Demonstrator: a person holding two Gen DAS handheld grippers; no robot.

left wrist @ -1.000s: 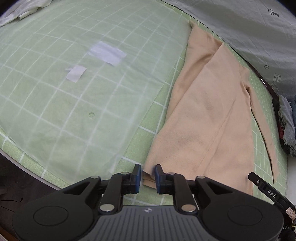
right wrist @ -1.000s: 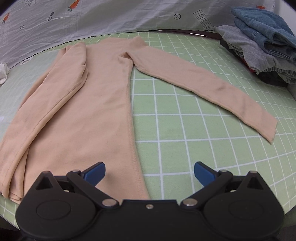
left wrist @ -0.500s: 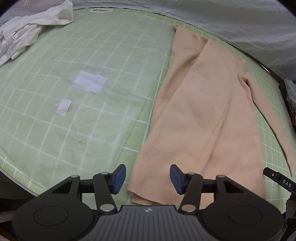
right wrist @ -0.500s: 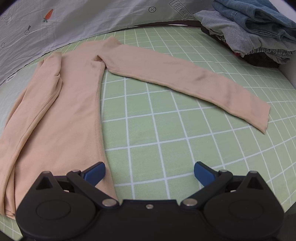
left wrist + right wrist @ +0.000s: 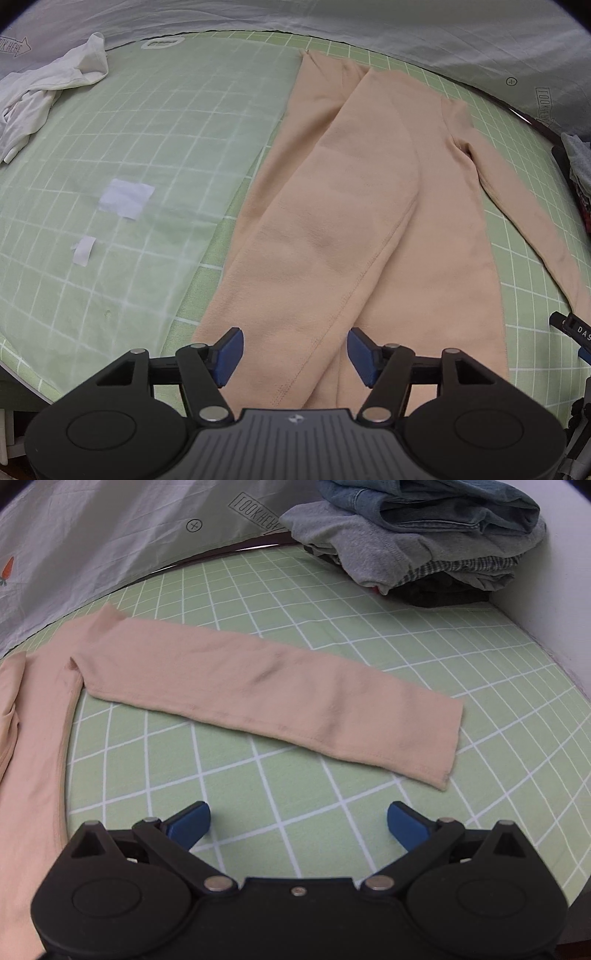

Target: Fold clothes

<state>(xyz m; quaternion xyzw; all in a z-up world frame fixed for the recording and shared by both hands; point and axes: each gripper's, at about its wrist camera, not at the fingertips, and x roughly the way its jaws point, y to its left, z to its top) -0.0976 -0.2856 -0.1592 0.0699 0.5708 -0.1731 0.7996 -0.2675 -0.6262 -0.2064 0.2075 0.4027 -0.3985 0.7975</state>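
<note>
Now peach top (image 5: 332,229) lies half-folded on mat (image 5: 166,147)

Top (image 5: 369,221) on mat (image 5: 184,147) — clothes pile (image 5: 424,535) behind.

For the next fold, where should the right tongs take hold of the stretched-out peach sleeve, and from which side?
Probably at the cuff, the free end of the sleeve. It lies flat on the green grid mat, angled away from the shirt body. The open right tongs could come from above at the near edge, pinching both layers.
</note>
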